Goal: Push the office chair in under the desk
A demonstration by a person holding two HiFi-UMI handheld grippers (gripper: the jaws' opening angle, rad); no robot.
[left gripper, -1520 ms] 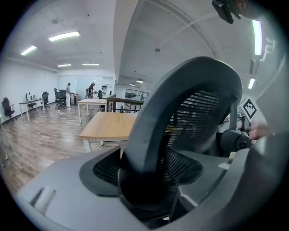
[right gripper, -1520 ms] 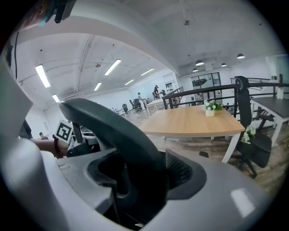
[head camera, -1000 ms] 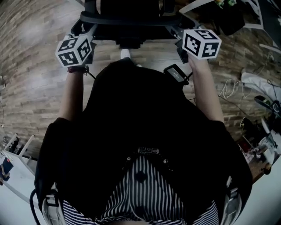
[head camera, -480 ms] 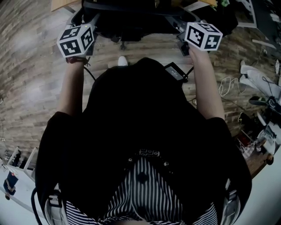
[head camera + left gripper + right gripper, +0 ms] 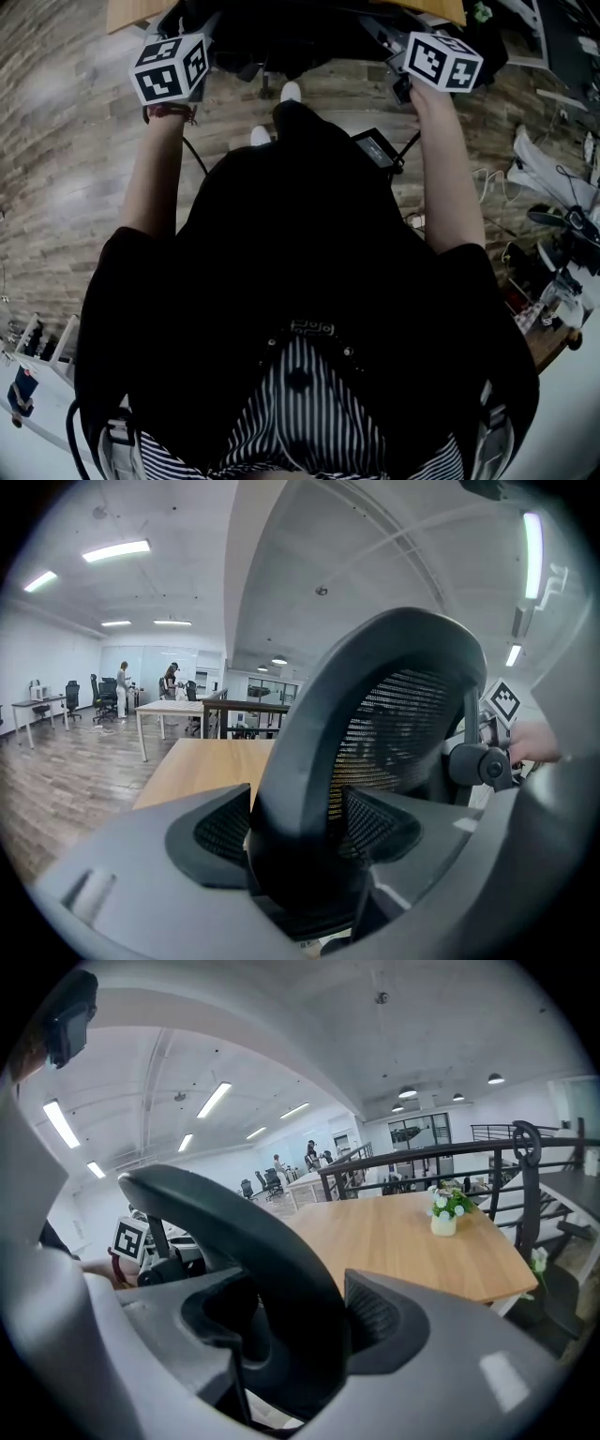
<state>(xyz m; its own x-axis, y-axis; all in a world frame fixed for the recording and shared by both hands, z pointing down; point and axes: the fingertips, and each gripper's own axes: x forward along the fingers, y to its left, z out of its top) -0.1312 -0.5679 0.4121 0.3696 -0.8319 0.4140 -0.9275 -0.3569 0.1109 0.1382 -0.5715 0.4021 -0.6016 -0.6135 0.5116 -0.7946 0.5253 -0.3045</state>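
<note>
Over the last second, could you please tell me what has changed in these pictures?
The office chair has rolled forward toward the desk, whose wooden edge has come into the top of the head view. The left gripper and right gripper advanced with it, and the person stepped after it. Unchanged: both grippers stay clamped on the office chair.

right gripper clamps the office chair by its frame; desk beyond (flower pot on it).
</note>
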